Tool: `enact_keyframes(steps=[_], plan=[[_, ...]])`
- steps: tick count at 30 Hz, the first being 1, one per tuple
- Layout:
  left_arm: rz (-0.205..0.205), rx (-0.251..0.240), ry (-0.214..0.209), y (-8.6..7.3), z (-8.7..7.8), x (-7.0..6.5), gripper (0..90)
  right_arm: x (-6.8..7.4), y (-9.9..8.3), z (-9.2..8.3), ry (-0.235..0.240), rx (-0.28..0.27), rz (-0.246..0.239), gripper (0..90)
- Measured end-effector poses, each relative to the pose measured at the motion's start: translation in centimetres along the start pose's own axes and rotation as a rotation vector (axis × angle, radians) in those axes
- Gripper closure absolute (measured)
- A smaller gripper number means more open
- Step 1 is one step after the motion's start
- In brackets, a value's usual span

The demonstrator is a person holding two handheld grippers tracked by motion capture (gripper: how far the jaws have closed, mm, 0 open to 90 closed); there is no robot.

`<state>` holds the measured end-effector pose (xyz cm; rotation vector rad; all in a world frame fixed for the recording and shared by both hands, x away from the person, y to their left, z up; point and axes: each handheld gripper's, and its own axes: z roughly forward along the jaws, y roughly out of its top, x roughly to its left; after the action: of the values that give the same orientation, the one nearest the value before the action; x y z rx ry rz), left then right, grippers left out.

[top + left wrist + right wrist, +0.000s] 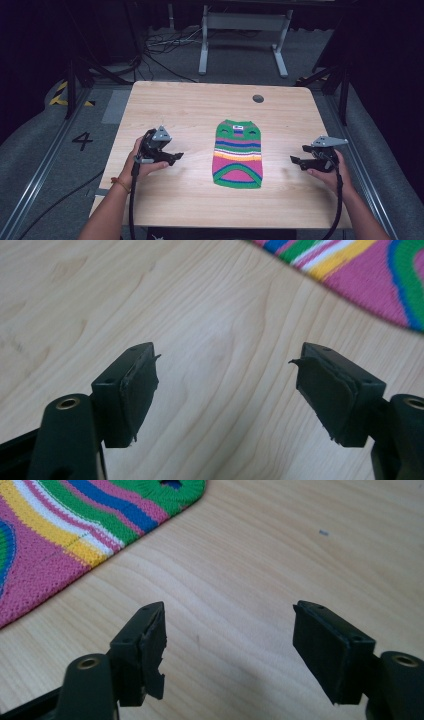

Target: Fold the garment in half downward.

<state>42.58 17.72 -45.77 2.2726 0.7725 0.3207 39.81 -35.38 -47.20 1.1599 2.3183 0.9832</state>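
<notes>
**Both grippers flank the striped sweater, jaws apart and empty**

Here we are at the table (165,107), and the small knitted sweater (238,154) lies flat right in the middle of it, neck end away from the person, hem toward them. Pink, green, blue, yellow and white bands run across it, and it looks smoothed out, no folds showing from the high view.

The left gripper (176,156) sits off the sweater's left edge, the right gripper (295,160) off its right edge, each one held just above the wood and pointing inward at the garment. That mirrored stance reads to me as a two-handed approach: one side seam each, so the cloth can be lifted or folded evenly.

Look along the left gripper (225,370): jaws apart, bare wood between them, the sweater's curved edge (365,280) up in the far corner and clear of the pads. Same story along the right gripper (227,630): jaws apart, nothing gripped, the striped knit (60,535) lying ahead and to one side.

Room to move? Plenty. There is open wood on both sides of the garment, more beyond the neck, where a small round hole (258,98) sits near the far edge. The near edge is closer to the hem, so a pull toward the person has less slack.
</notes>
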Motion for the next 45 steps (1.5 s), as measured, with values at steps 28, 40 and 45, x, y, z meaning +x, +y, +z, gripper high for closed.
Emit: enact_keyframes(steps=[28,40,45], plan=[[0.056,-0.024,-0.054,9.2,8.1,1.8,33.0,1.6,11.4,6.6,0.027,-0.006,-0.150,48.3],[-0.009,0.011,-0.037,11.4,13.0,1.5,35.8,0.9,12.4,11.7,0.066,0.044,-0.102,53.9],[-0.044,0.008,-0.025,12.1,14.5,1.4,42.3,0.7,12.7,12.8,0.071,0.042,-0.084,53.9]])
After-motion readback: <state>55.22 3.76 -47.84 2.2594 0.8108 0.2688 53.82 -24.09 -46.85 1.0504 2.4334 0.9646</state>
